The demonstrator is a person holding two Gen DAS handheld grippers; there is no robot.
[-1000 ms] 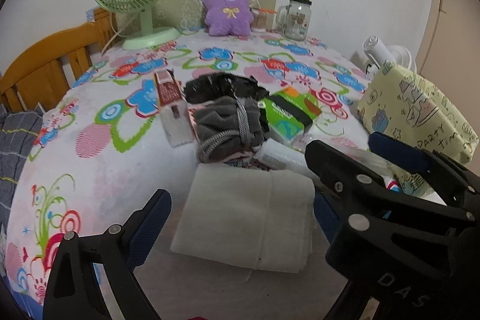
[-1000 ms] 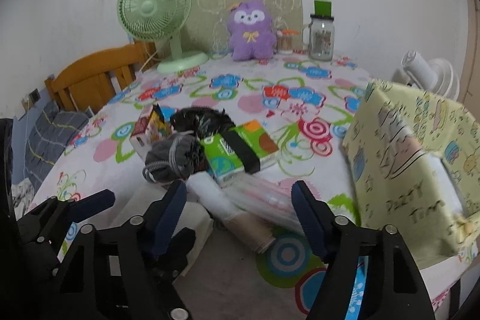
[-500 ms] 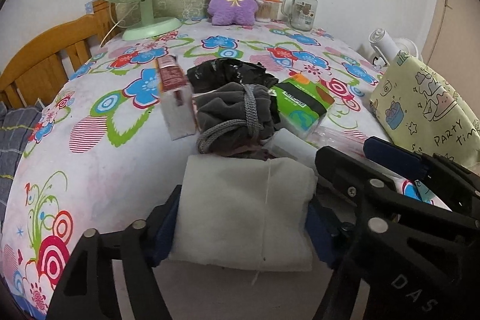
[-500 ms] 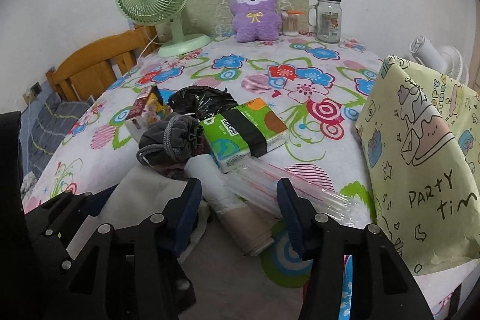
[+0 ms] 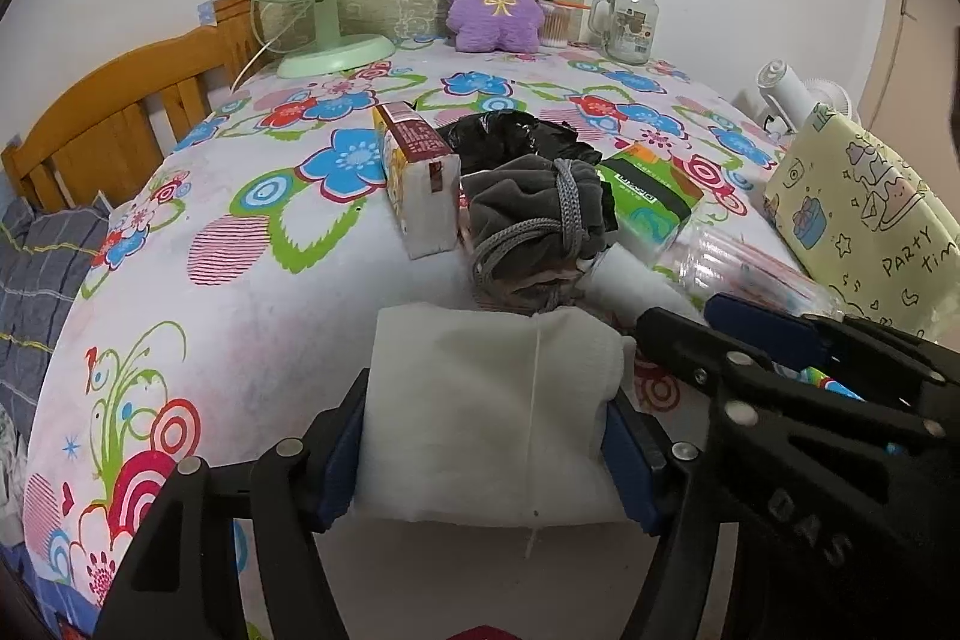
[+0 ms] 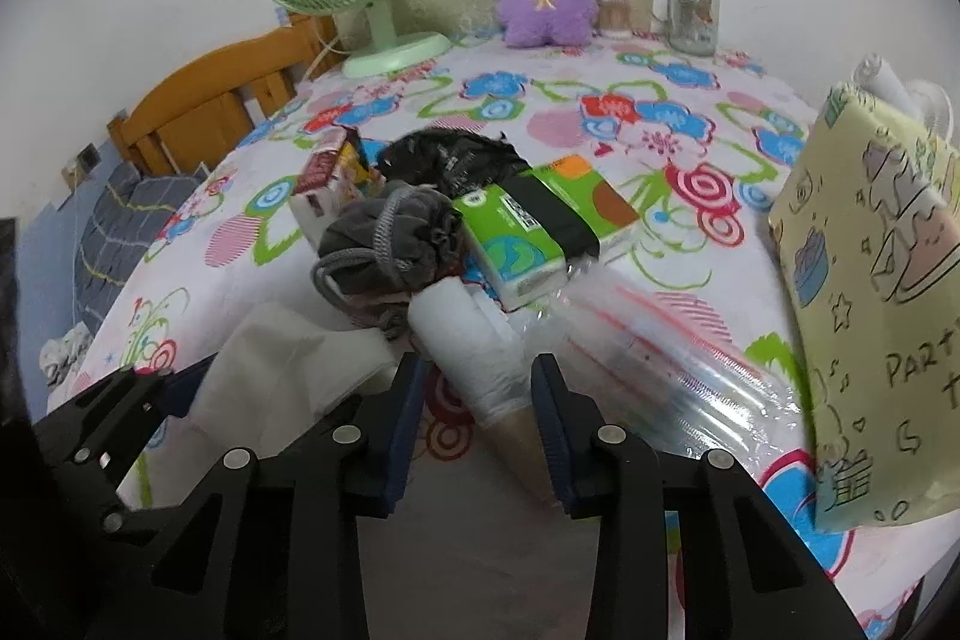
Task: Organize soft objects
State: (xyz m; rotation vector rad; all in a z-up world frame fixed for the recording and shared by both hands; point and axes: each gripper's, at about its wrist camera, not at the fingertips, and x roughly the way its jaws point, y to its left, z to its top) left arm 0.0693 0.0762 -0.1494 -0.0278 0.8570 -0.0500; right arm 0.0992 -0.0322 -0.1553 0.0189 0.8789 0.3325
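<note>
The left gripper point(image 5: 486, 436) has its pads pressed to both sides of the folded white cloth point(image 5: 489, 412) at the table's point(image 5: 252, 340) near edge. The right gripper point(image 6: 477, 406) stands open astride a plastic roll point(image 6: 474, 352), pads just beside it, gray pouch point(image 6: 390, 244) beyond

"PARTY time" is handwritten on the yellow bag point(image 5: 864, 226) at right, and "DAS" shows on the near black tool point(image 5: 804, 520) body.
</note>
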